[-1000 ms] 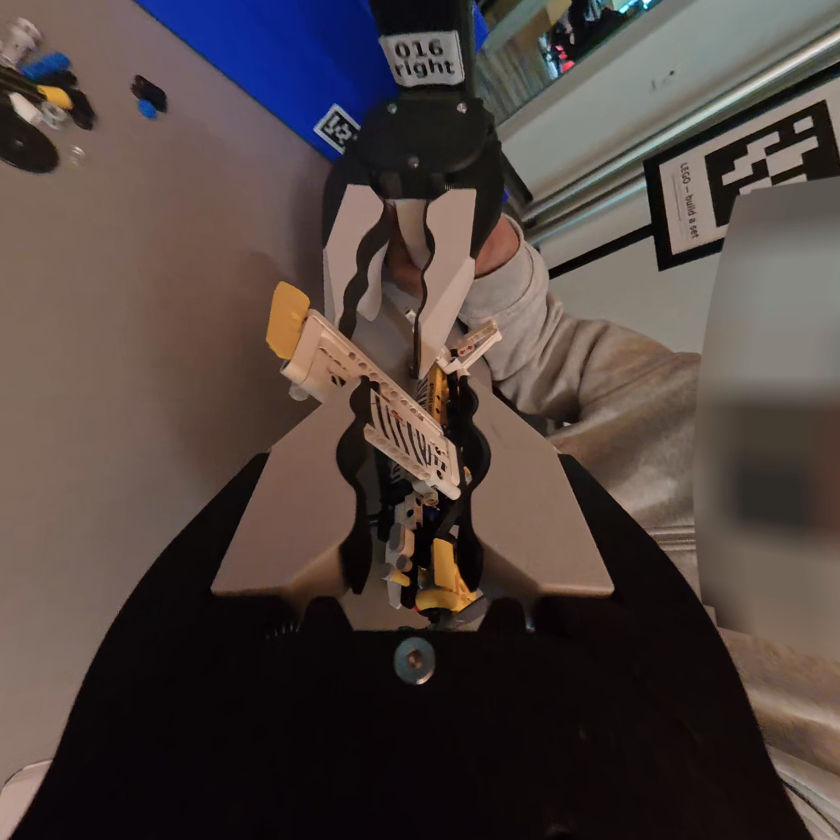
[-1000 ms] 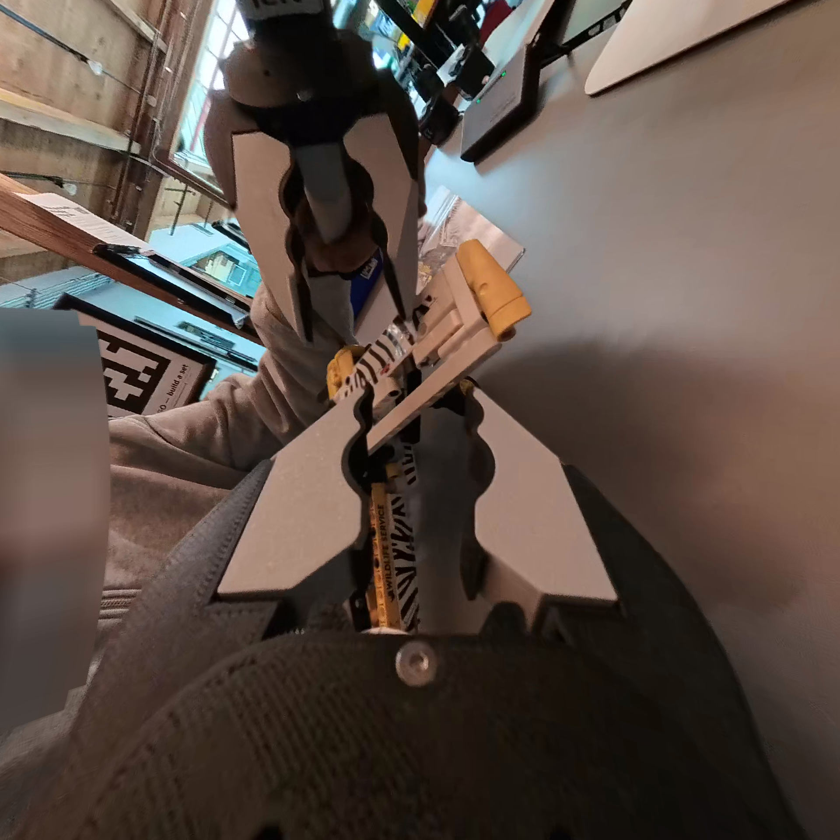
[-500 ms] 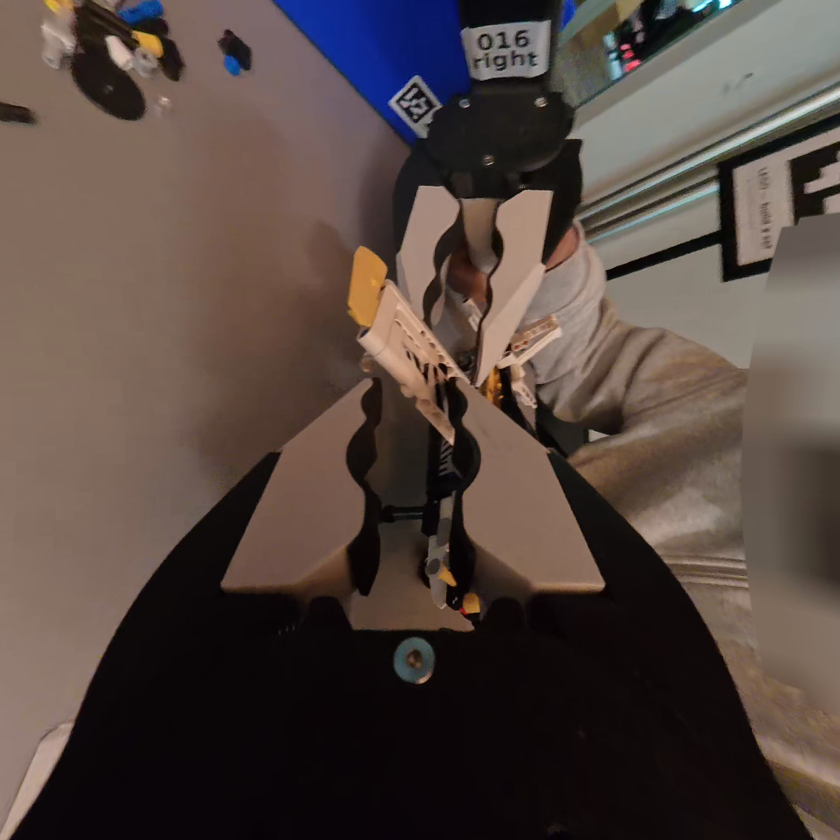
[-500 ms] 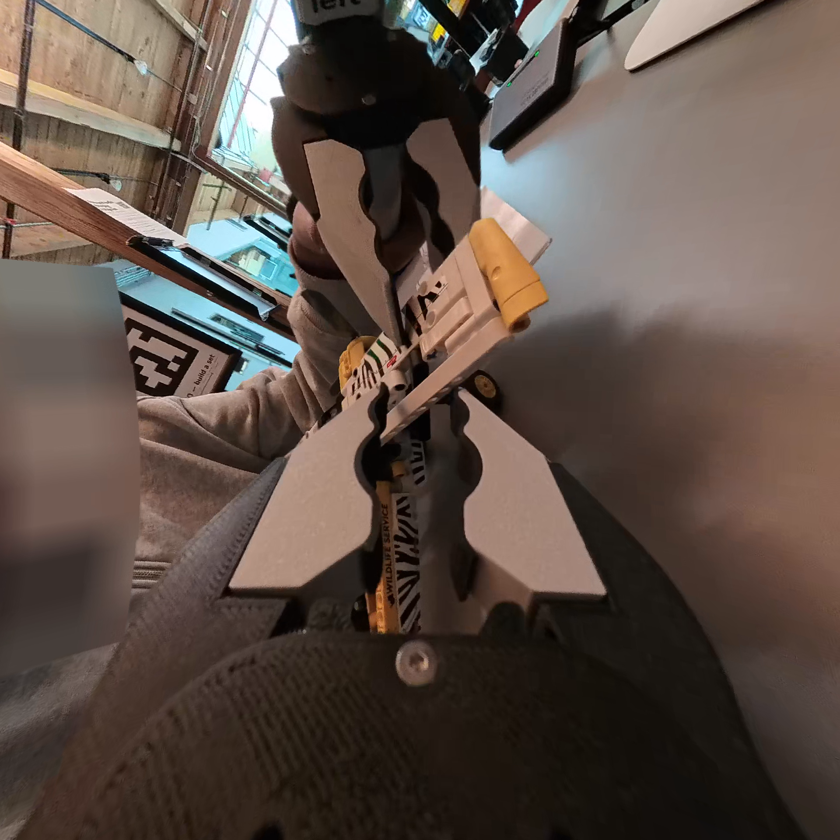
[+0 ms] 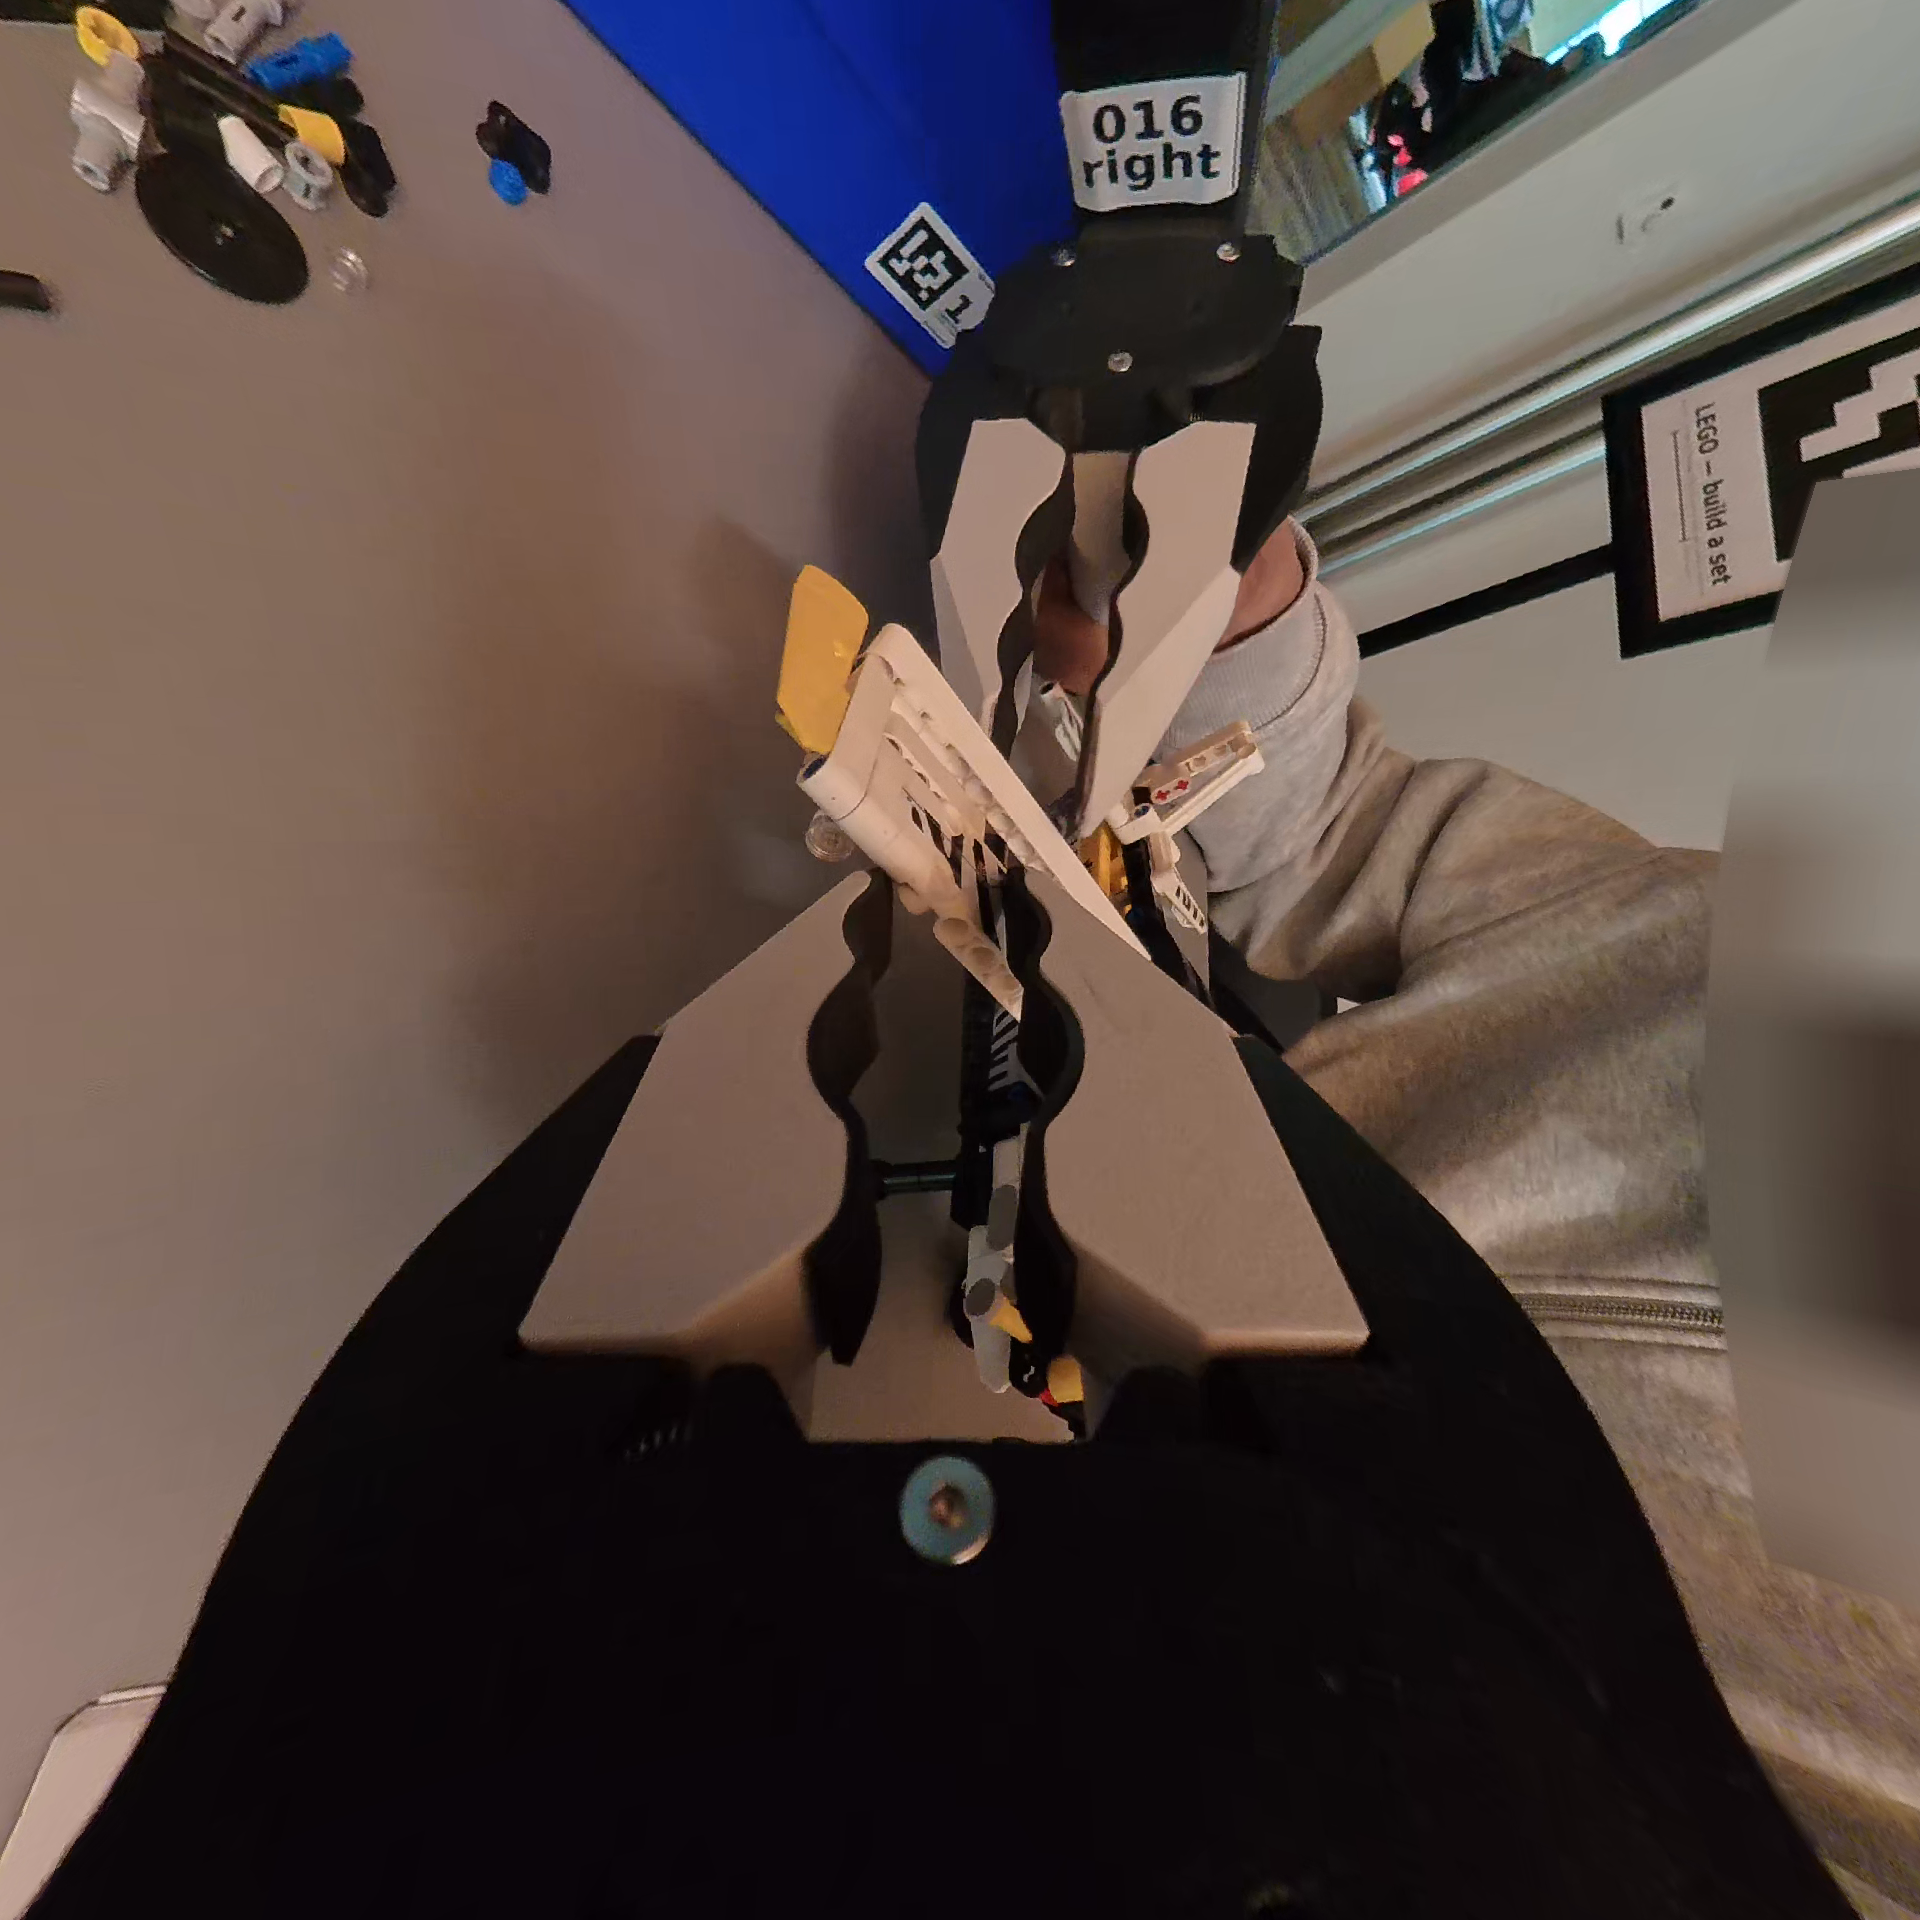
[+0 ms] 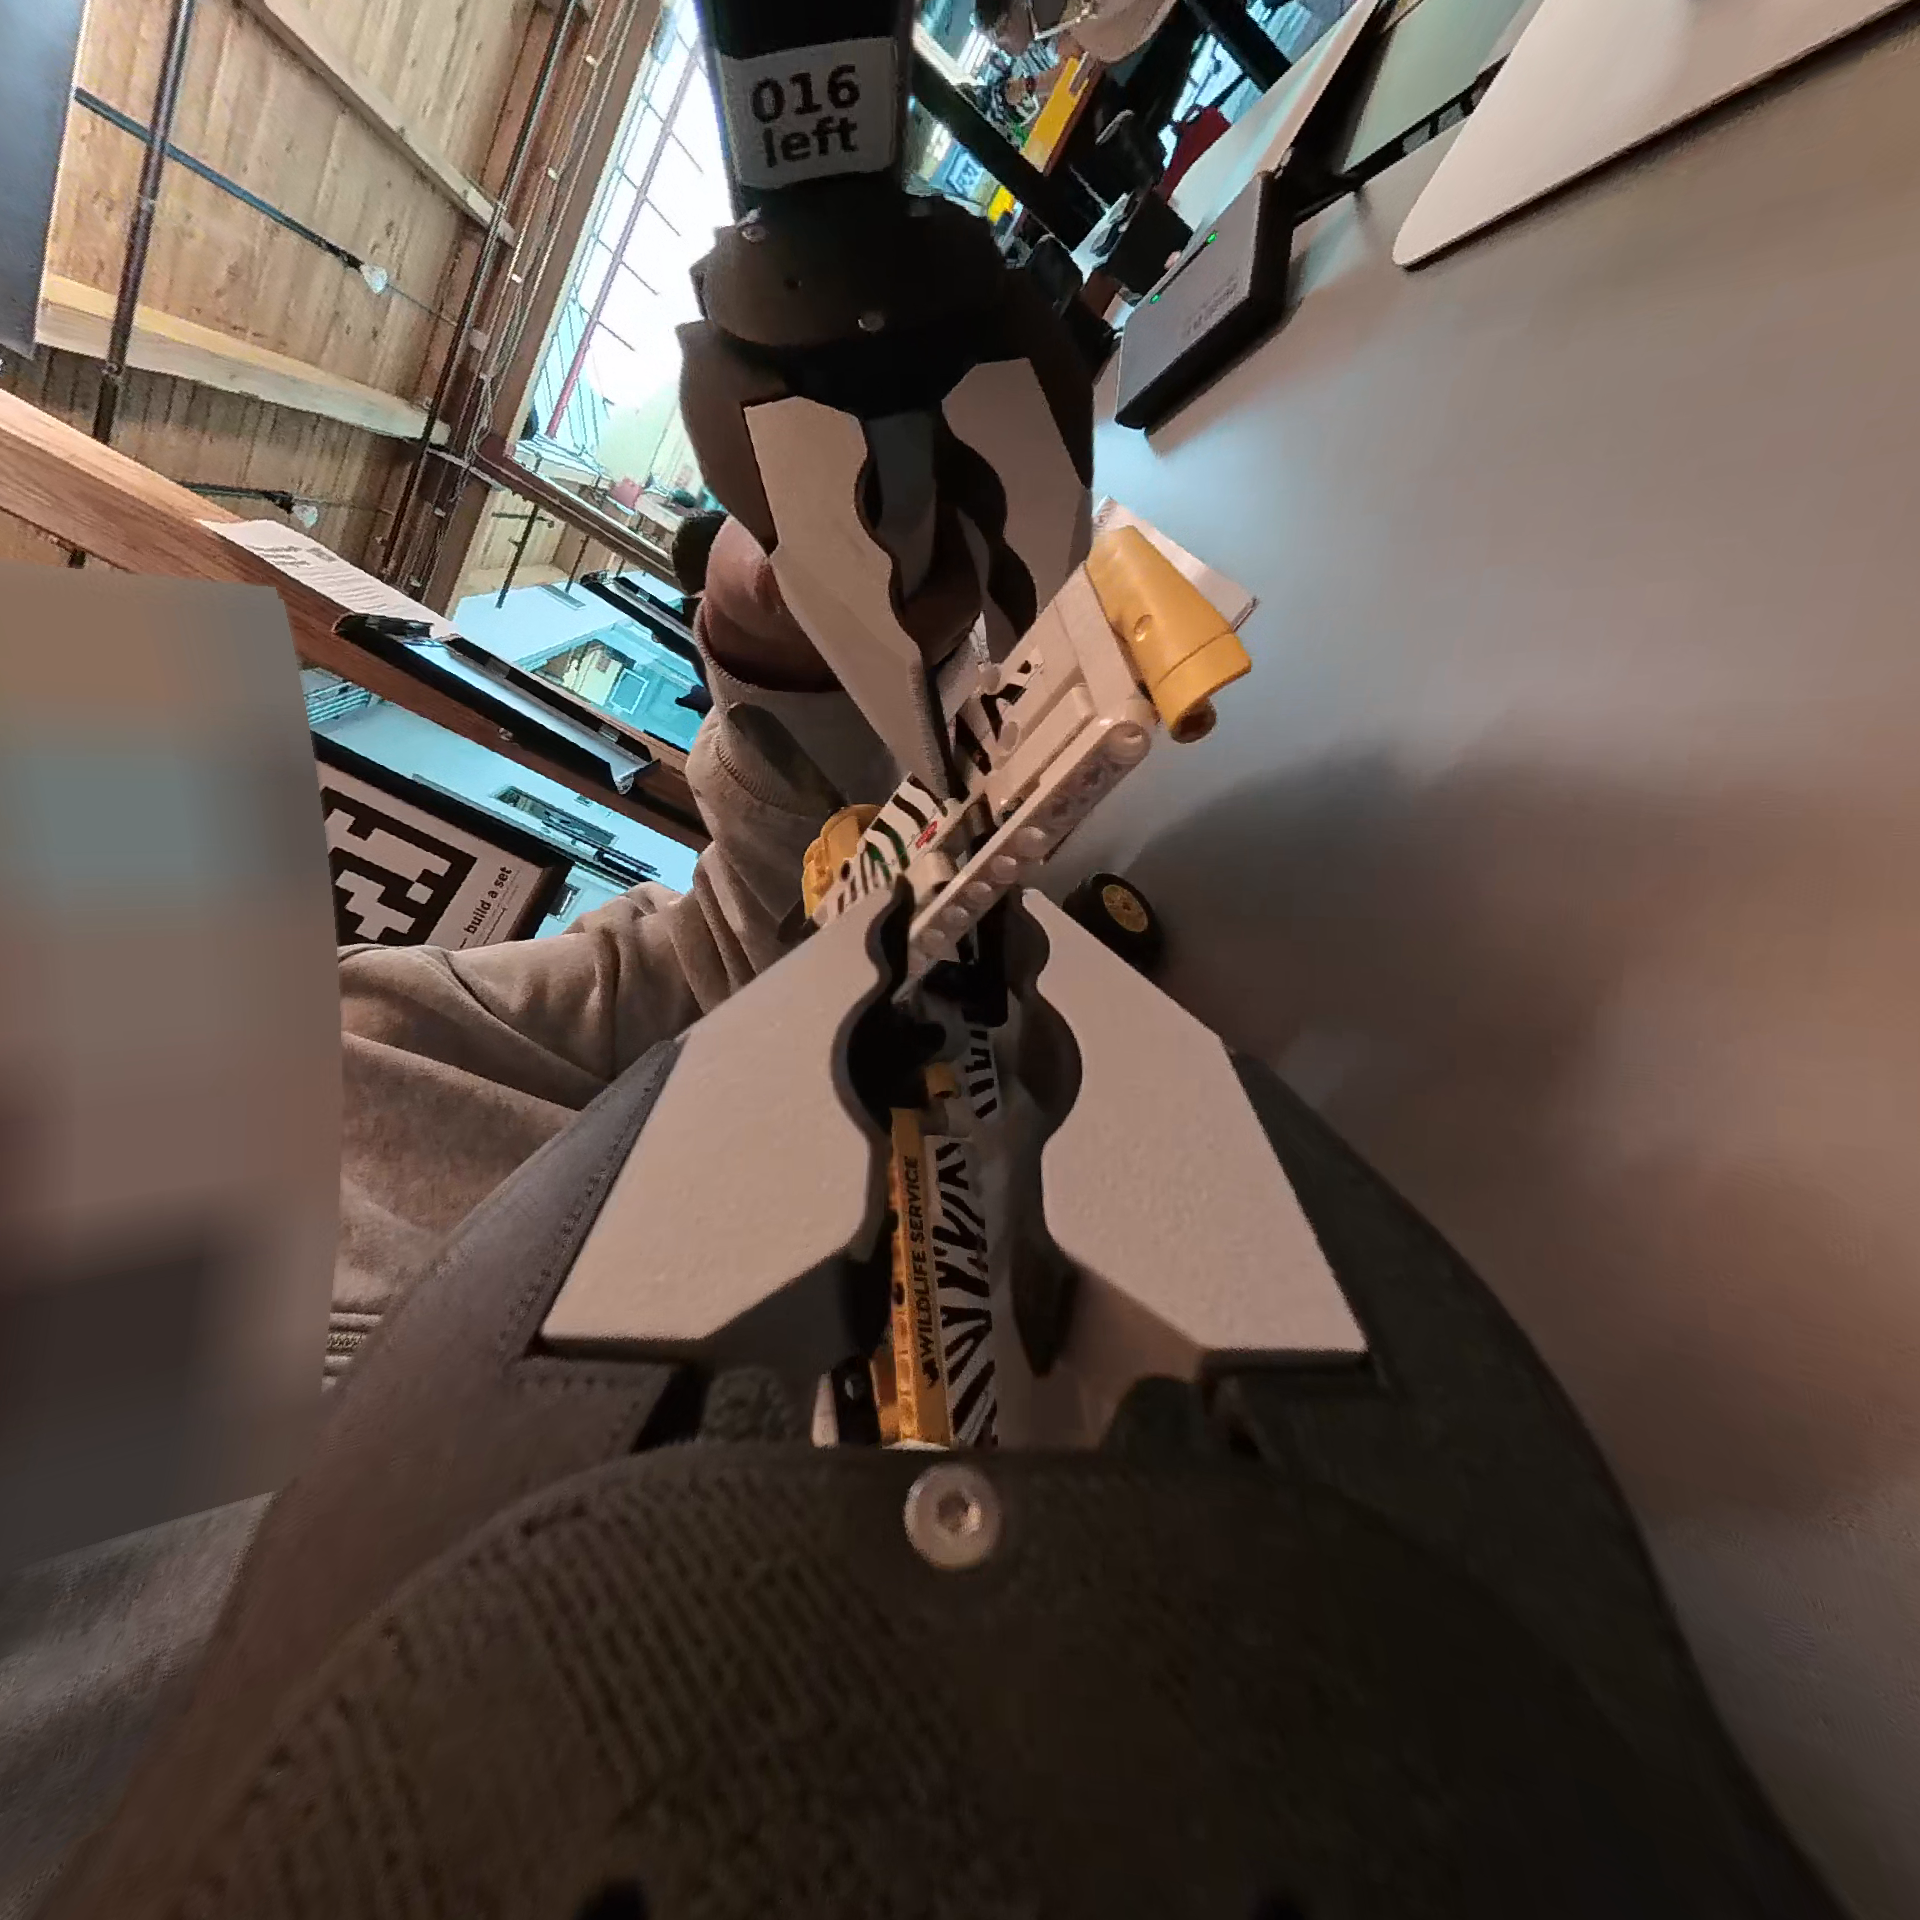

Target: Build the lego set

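I hold the half-built lego model (image 5: 935, 831) above the worktop (image 5: 364, 727), left gripper (image 5: 951, 935) and right gripper (image 6: 956, 925) fingers each pinching opposite ends, seemingly bracing it so a section can be pressed home.

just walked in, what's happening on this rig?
A person is mid-build on a lego model, held in the air between two handheld grippers that face each other. The left gripper is shut on one end of it, and the right gripper is shut on the zebra-striped body at the other end. A yellow piece sticks out to the side. Loose parts lie farther off on the grey table, untouched.
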The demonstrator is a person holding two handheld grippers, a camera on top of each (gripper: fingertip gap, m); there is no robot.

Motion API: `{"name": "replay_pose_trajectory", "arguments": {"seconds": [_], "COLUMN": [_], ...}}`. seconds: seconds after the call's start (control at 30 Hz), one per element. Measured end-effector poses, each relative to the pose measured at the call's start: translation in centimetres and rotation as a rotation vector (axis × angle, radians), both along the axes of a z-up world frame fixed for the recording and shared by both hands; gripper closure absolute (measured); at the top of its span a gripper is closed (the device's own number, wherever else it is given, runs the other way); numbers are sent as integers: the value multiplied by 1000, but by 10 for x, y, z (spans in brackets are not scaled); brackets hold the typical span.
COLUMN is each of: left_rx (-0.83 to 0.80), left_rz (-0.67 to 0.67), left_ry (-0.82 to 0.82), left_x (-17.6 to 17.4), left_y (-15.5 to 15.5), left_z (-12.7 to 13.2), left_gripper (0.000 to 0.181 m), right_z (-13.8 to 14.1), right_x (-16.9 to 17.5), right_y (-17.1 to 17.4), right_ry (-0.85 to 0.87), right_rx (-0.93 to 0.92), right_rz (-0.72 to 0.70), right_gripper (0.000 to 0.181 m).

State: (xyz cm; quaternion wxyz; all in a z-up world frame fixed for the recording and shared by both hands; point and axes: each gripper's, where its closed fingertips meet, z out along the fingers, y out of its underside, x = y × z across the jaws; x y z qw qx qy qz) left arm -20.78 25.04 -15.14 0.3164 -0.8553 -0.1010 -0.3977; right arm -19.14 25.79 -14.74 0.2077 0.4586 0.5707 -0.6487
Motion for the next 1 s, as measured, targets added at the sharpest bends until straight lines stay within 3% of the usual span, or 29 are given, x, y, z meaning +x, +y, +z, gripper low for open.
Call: {"name": "replay_pose_trajectory", "arguments": {"seconds": [0.2, 0.23, 0.27, 0.33, 0.4, 0.5, 0.7, 1.0], "left_rx": [8, 1, -7, 12, 21, 34, 71, 115], "left_rz": [-2, 2, 4, 3, 2, -5, -14, -37], "left_ry": [-6, 5, 12, -22, -34, -59, -132, -180], "left_x": [-1, -2, -4, -4, -3, -1, 0, 2], "left_y": [-1, -1, -2, -2, -1, 1, 4, 4], "left_z": [1, -1, -3, -1, 0, 1, 4, 9], "left_gripper": [163, 162, 162, 163, 164, 165, 168, 171], "right_z": [7, 9, 21, 42, 46, 47, 4, 7], "right_x": [0, -2, -2, -2, -4, -3, -7, 0], "right_y": [2, 6, 12, 26, 34, 22, 4, 0], "right_ry": [70, 96, 159, 250, 346, 456, 552, 551], "right_rx": [28, 55, 43, 25, 129, 220, 599, 502], "right_rz": [-18, -52, -85, -158, -223, -211, -139, -94], "right_gripper": [158, 160, 176, 177, 177, 181, 181, 181]}}
